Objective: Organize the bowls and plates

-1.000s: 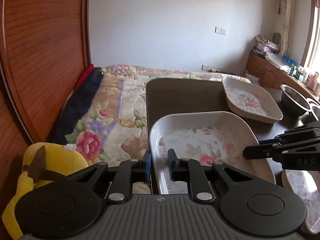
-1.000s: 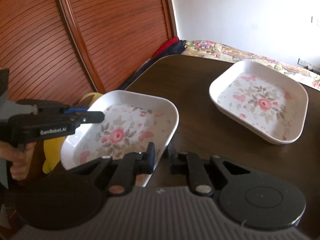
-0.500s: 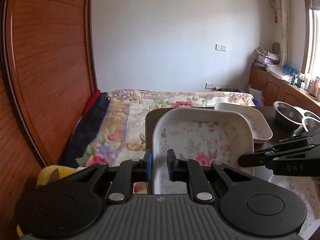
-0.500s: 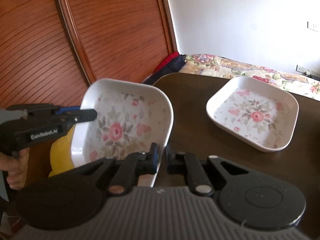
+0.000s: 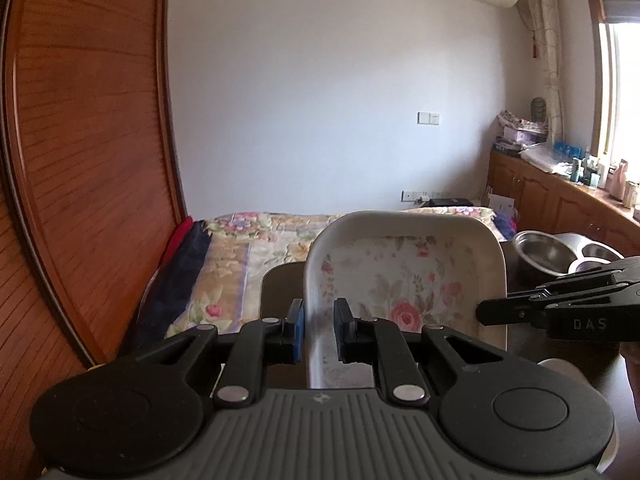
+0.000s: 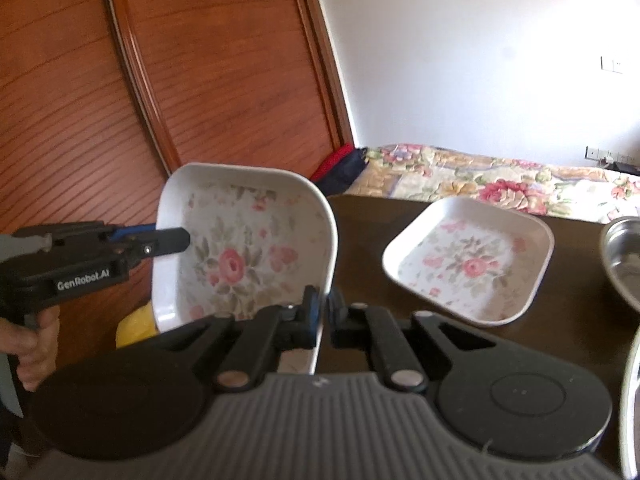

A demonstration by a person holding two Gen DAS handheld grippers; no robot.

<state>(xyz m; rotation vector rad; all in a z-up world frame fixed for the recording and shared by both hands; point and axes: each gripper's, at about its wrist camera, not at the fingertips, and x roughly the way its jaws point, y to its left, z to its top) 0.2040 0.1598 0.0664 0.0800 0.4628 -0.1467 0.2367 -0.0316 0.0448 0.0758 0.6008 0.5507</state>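
From the left wrist camera, the left gripper (image 5: 319, 330) pinches the left rim of a white square plate (image 5: 404, 280) printed with pink roses; the plate is lifted off the dark table (image 5: 280, 284) and tilted steeply, its far edge raised toward the wall. The right gripper (image 5: 486, 312) reaches in from the right, its tip at the plate's right rim. Behind the plate, two steel bowls (image 5: 544, 252) sit on the table's right side, and a bed with a flowered cover (image 5: 248, 248) lies beyond. From the right wrist camera, the right gripper (image 6: 323, 312) has its jaws pressed onto the near right rim of the same tilted plate (image 6: 244, 256), having just closed in on it. The left gripper (image 6: 172, 240), held by a hand (image 6: 36, 344) at the lower left, clamps the opposite rim. A second flowered plate (image 6: 468, 260) rests flat on the table (image 6: 368, 236) further right, well apart from the lifted one. The rim of a steel bowl (image 6: 620, 256) shows at the right edge.
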